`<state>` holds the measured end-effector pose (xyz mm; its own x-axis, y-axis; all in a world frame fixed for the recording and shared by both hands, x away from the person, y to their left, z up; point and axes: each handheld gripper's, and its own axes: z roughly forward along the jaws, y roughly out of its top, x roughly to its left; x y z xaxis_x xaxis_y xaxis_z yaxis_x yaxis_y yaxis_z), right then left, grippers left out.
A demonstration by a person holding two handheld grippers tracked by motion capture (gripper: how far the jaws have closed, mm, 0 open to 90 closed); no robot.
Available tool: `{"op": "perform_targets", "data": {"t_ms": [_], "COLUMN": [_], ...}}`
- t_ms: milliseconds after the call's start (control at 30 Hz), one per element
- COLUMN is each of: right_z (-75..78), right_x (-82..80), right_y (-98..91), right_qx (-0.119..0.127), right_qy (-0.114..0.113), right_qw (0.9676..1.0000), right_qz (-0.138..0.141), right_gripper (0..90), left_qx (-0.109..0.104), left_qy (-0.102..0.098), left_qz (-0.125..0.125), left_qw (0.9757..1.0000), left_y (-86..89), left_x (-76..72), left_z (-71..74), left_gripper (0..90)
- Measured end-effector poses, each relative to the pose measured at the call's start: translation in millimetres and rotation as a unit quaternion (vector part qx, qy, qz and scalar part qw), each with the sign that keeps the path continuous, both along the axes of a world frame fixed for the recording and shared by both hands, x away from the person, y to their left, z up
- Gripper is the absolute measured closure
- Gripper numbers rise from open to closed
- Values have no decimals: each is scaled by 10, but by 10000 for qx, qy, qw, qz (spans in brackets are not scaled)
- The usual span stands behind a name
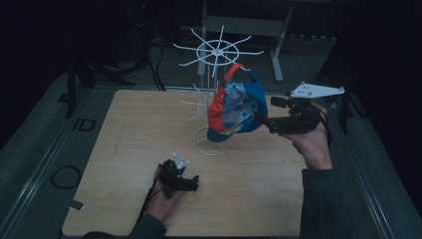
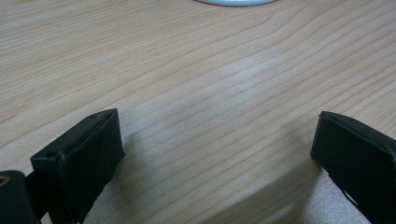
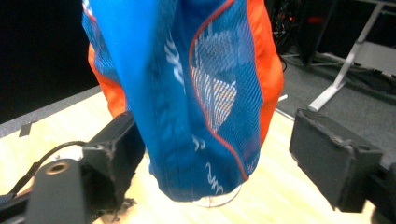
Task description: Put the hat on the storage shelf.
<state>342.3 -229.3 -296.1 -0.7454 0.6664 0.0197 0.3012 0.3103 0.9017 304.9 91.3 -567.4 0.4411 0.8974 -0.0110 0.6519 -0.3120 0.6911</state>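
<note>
A blue and orange mesh cap [image 1: 234,107] hangs from an arm of the white wire rack [image 1: 217,51] that stands mid-table on a ring base [image 1: 213,144]. My right gripper [image 1: 261,119] points level at the cap from the right. In the right gripper view the cap [image 3: 187,93] hangs between the wide-apart jaws of that gripper [image 3: 219,144]; the left jaw is at the fabric's edge and the right jaw stands clear of it. My left gripper [image 1: 194,183] rests low over the table near the front. In its own view the left gripper [image 2: 217,154] is open over bare wood.
The wooden table [image 1: 129,129] has free room to the left of the rack. The rack's base rim [image 2: 236,2] lies just ahead of the left gripper. A metal frame leg [image 1: 277,59] stands on the floor behind the table, with cables at the back left.
</note>
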Motion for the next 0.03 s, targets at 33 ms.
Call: {"op": "perform_targets", "data": {"t_ms": [33], "right_z": [-15], "right_x": [0], "right_y": [-4], "right_qx": [-3], "right_qy": [21], "right_qw": [10000], "right_qz": [-3], "right_gripper": [163], "left_qx": [0], "left_qy": [0], "left_qz": [0], "left_qw": [10000], "left_y": [0], "left_x": [0], "left_z": [0], "left_gripper": [26]}}
